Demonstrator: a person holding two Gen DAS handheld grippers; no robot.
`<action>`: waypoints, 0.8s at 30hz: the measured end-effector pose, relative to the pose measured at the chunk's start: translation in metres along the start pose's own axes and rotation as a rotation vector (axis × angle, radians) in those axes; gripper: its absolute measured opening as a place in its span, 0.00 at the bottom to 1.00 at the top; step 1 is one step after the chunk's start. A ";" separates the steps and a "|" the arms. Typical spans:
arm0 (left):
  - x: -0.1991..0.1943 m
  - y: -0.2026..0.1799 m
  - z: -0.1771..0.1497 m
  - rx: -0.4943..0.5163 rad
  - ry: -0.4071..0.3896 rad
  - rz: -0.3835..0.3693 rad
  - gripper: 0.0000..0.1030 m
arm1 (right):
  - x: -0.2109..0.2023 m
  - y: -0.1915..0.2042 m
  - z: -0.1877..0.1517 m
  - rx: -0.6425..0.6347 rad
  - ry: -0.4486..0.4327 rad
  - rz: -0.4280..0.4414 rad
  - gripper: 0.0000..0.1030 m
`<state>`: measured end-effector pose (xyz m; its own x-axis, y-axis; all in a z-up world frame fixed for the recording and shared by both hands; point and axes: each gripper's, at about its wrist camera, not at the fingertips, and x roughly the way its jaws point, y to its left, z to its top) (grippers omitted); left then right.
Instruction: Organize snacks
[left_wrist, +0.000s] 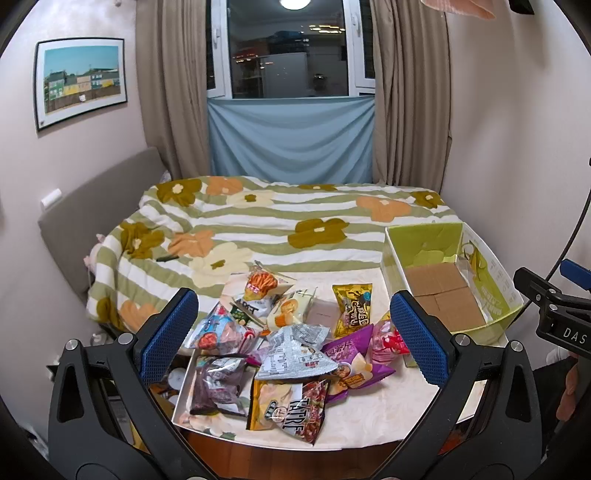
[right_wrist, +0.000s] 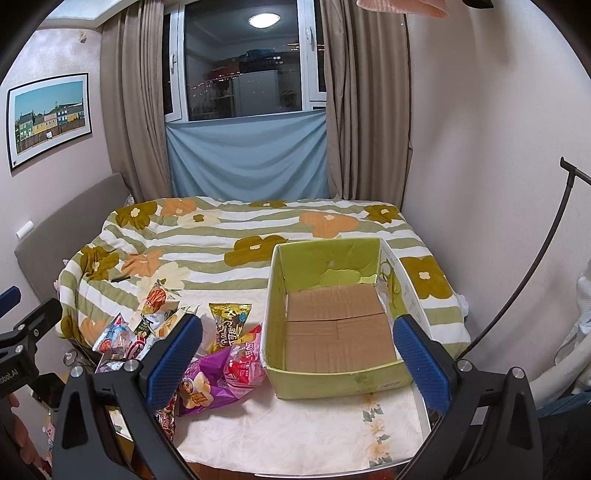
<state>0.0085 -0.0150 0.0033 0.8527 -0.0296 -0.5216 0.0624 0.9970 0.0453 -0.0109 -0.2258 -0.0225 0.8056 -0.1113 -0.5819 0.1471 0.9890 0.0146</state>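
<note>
A pile of several snack packets (left_wrist: 291, 339) lies on a small white table (left_wrist: 388, 413); among them are a grey packet (left_wrist: 295, 354), a gold packet (left_wrist: 352, 304), a purple packet (left_wrist: 354, 358) and a dark packet (left_wrist: 218, 384). A green cardboard box (left_wrist: 447, 280) stands empty at the right. My left gripper (left_wrist: 291, 332) is open and empty, hovering in front of the pile. My right gripper (right_wrist: 295, 354) is open and empty, in front of the box (right_wrist: 332, 306), with the pile (right_wrist: 207, 347) at its left.
A bed with a flowered green-striped quilt (left_wrist: 277, 221) lies behind the table. A wall stands at the right, curtains and a window at the back. The right gripper's body (left_wrist: 554, 306) shows at the right edge of the left wrist view.
</note>
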 end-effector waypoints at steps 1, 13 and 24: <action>0.000 0.000 0.000 0.000 0.000 0.000 1.00 | 0.000 0.001 0.001 -0.001 0.000 -0.001 1.00; 0.003 -0.005 0.005 -0.021 0.022 -0.005 1.00 | 0.000 -0.001 0.007 -0.009 0.016 0.012 1.00; 0.055 0.011 -0.016 -0.024 0.189 0.020 1.00 | 0.042 0.007 -0.020 -0.019 0.177 0.151 1.00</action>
<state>0.0481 -0.0044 -0.0382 0.7410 0.0022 -0.6715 0.0319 0.9987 0.0385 0.0126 -0.2220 -0.0627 0.7041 0.0549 -0.7080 0.0205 0.9950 0.0976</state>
